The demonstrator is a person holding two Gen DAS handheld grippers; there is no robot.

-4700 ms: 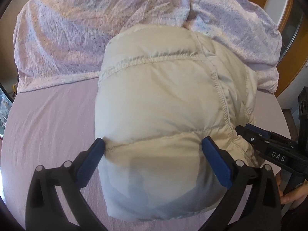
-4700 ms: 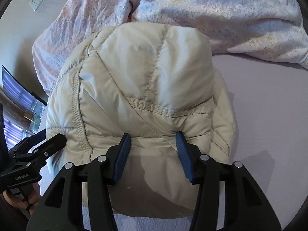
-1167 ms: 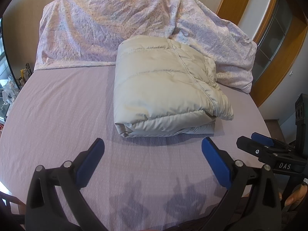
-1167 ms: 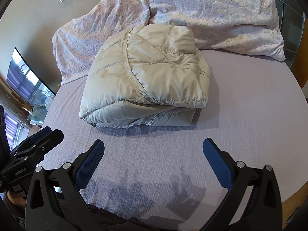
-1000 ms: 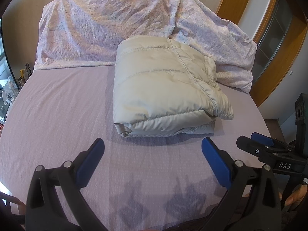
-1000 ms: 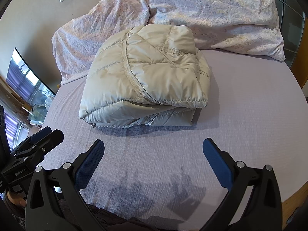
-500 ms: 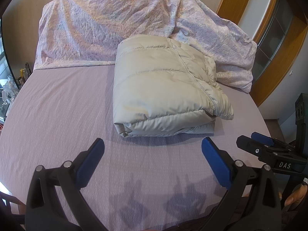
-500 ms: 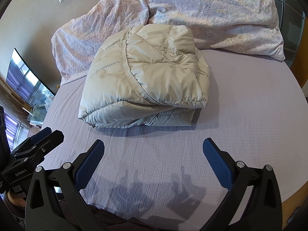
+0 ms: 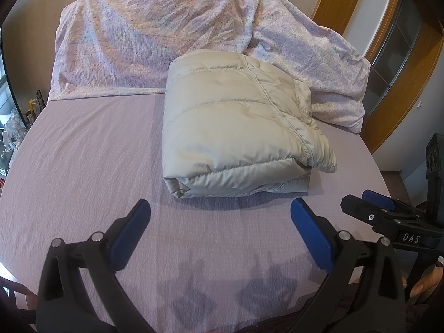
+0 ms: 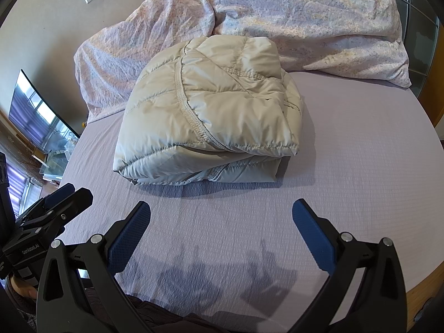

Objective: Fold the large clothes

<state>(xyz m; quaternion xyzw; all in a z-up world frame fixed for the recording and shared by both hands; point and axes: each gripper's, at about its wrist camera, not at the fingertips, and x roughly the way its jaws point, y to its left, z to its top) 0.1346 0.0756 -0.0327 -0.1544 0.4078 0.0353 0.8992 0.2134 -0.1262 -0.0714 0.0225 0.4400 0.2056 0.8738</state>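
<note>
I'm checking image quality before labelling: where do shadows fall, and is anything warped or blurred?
Left wrist view: two gripper shadows lie on the lilac bedsheet ahead of the open left gripper; fisheye bends the wooden door frame; the folded beige puffer jacket looks sharp. Right wrist view: similar shadows before the open right gripper; the jacket shades the sheet at its near edge; dark vignette corners.

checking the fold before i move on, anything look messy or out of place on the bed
Mostly tidy. The folded beige puffer jacket lies compact on the lavender sheet, but a lower layer pokes out on one side. The floral duvet behind is rumpled. Both hand-held grippers are open, clear of it.
</note>
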